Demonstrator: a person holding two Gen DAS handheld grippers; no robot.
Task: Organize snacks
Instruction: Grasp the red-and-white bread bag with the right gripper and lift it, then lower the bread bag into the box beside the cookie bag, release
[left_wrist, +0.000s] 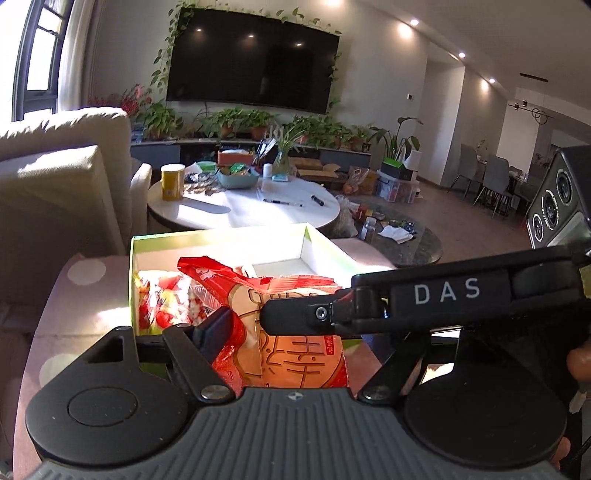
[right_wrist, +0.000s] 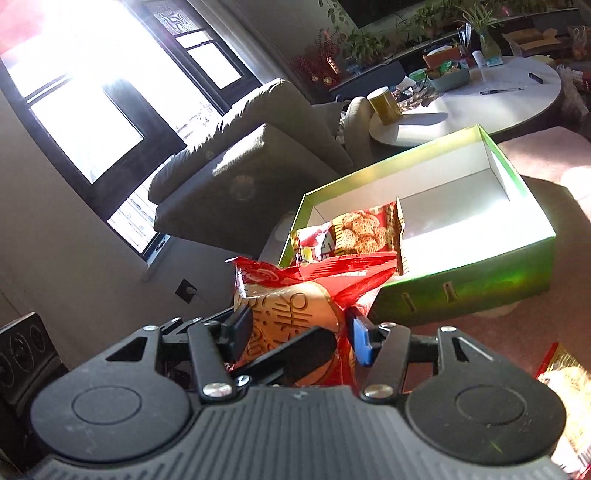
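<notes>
A red and tan snack bag (left_wrist: 295, 354) hangs in front of the green box (left_wrist: 218, 234), held by both grippers at once. In the left wrist view my left gripper (left_wrist: 280, 339) is shut on the bag's lower part; its left pad presses the bag and its right pad is hidden behind the right gripper's finger (left_wrist: 424, 295) that crosses in from the right. In the right wrist view my right gripper (right_wrist: 300, 332) is shut on the same snack bag (right_wrist: 291, 295), black pad on one side, blue pad on the other. The green box (right_wrist: 461, 284) holds several snack packets (right_wrist: 358, 232) at its left end.
The box rests on a pink dotted cushion (left_wrist: 85, 295). A cream sofa (left_wrist: 59, 177) stands to the left. Behind is a round white table (left_wrist: 243, 210) with a yellow can, a bowl and pens. Another snack packet (right_wrist: 565, 384) lies at the lower right.
</notes>
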